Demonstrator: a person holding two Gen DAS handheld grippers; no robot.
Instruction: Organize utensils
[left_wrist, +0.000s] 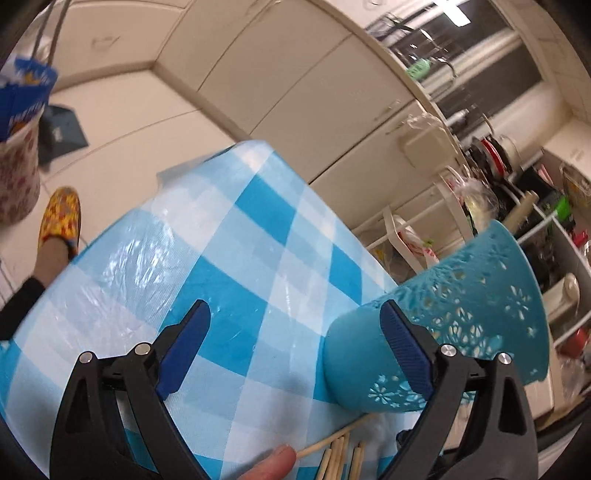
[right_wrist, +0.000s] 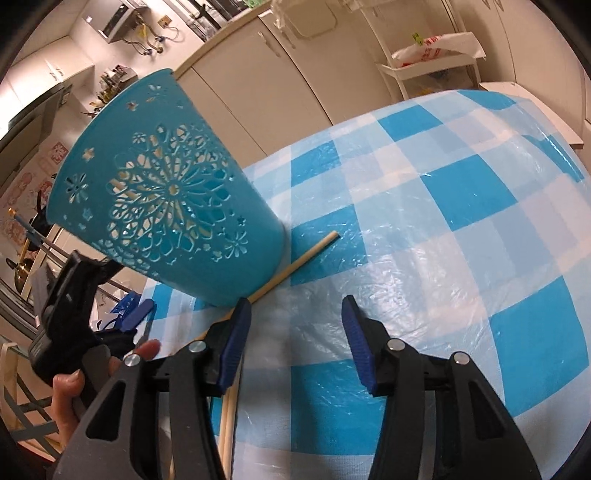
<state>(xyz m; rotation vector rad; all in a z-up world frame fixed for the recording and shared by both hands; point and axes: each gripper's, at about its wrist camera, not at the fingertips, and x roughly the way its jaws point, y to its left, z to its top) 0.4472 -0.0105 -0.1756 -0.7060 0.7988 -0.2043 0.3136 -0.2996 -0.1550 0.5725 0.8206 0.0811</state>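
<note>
Teal plastic, pierced with flower cut-outs: the utensil holder (right_wrist: 166, 184) stands tilted on the blue-checked counter (right_wrist: 424, 221) in the left half of the right wrist view. One wooden chopstick (right_wrist: 295, 264) lies just beside its base, more chopsticks (left_wrist: 340, 458) at the bottom edge of the left view. The left hand-held gripper (left_wrist: 295, 332) is spread wide, one finger against the holder's base. The right hand-held gripper (right_wrist: 295, 325) is spread too, holding nothing.

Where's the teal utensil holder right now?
The teal utensil holder stands on the checked tablecloth, left in the right-wrist view, with a chopstick at its base.
</note>
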